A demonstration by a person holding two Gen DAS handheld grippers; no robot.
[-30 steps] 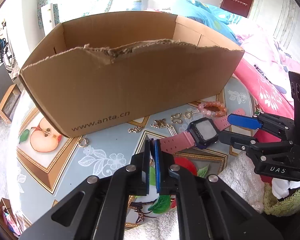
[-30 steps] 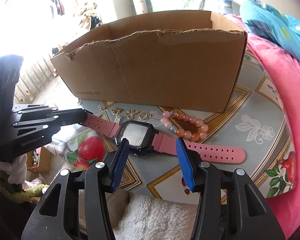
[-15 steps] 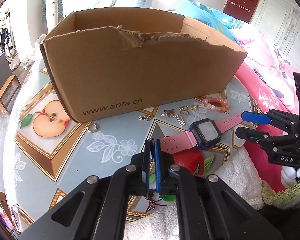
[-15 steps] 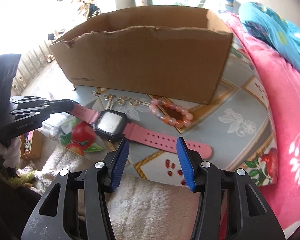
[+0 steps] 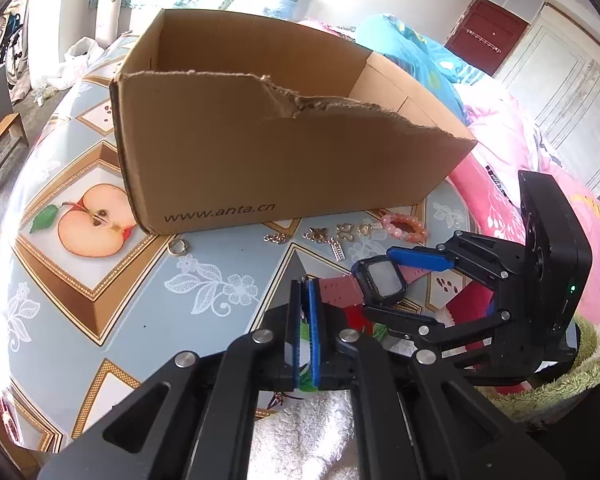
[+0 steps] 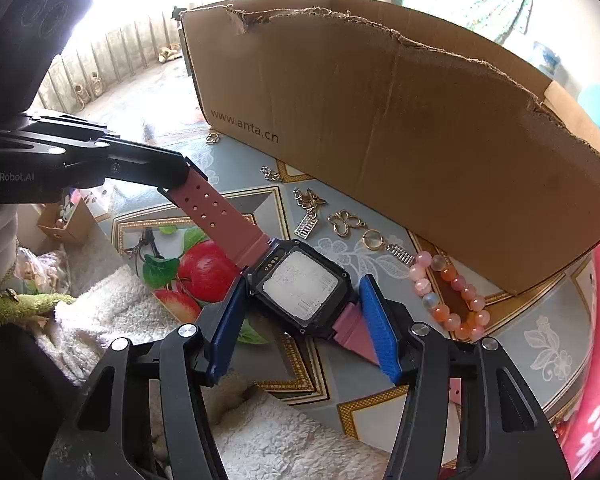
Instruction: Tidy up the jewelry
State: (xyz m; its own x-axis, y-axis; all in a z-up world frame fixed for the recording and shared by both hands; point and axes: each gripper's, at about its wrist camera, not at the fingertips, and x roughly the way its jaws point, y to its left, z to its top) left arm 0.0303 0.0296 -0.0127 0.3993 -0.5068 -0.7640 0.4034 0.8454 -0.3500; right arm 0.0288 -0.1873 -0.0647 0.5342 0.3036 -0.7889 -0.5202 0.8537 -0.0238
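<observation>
**Pink watch held between two grippers, in front of the box**

The left gripper [image 5: 306, 304] has its jaws pressed together on one end of the pink strap of the watch [image 5: 381, 281], low in the centre of the left wrist view. In the right wrist view the same gripper comes in from the left edge, pinching the strap's holed end [image 6: 176, 178], and the strap slants down from there to the watch face at frame centre.

The right gripper [image 6: 300, 320] sits with its blue pads apart on either side of the watch [image 6: 302, 289]. The pads stand close to the black case; whether they touch it I cannot tell.

Behind the watch, filling the upper half of both views, stands the box [image 5: 284, 168], open-topped, its near rim torn. Between box and watch, on the tablecloth [image 5: 112, 304], lie small gold trinkets [image 6: 346, 222] in a loose row, and a bead bracelet [image 6: 450, 294] at the row's right end, close to the box's corner. A ring [image 5: 179, 246] lies apart at the row's left end, just under the box's printed corner.
</observation>
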